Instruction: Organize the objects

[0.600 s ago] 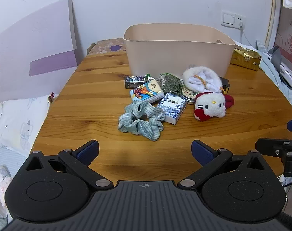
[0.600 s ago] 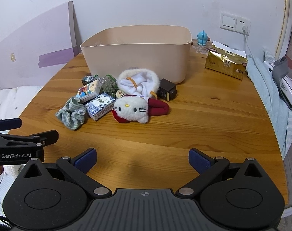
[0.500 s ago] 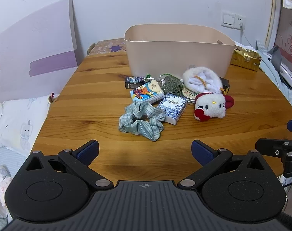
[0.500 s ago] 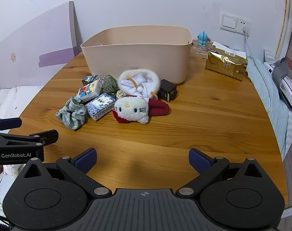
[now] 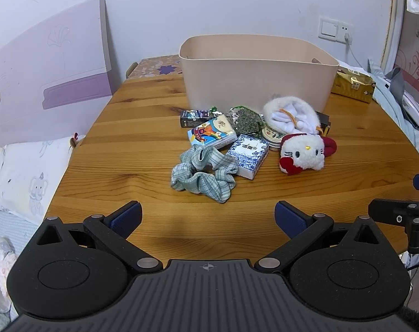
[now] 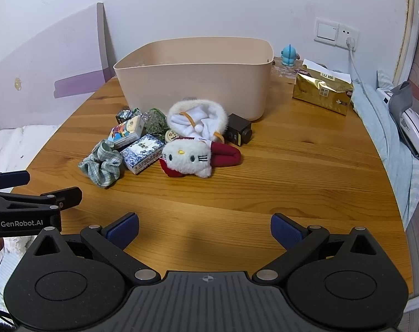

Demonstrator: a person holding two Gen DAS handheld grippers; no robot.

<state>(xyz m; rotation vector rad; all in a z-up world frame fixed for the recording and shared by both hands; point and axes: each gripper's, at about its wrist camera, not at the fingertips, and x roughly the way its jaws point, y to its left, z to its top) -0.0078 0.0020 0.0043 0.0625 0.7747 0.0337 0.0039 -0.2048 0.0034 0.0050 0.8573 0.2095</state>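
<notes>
A beige bin stands at the back of the wooden table. In front of it lies a small heap: a green plaid scrunchie, a blue-white box, a colourful tissue pack, a white cat plush, a white fluffy pouch and a small black box. My left gripper and right gripper both stand open and empty over the near edge, well short of the heap.
A gold packet lies at the back right beside a blue figurine. A purple-white board leans on the wall at the left. Bedding lies below the table's left edge; a wall socket is behind.
</notes>
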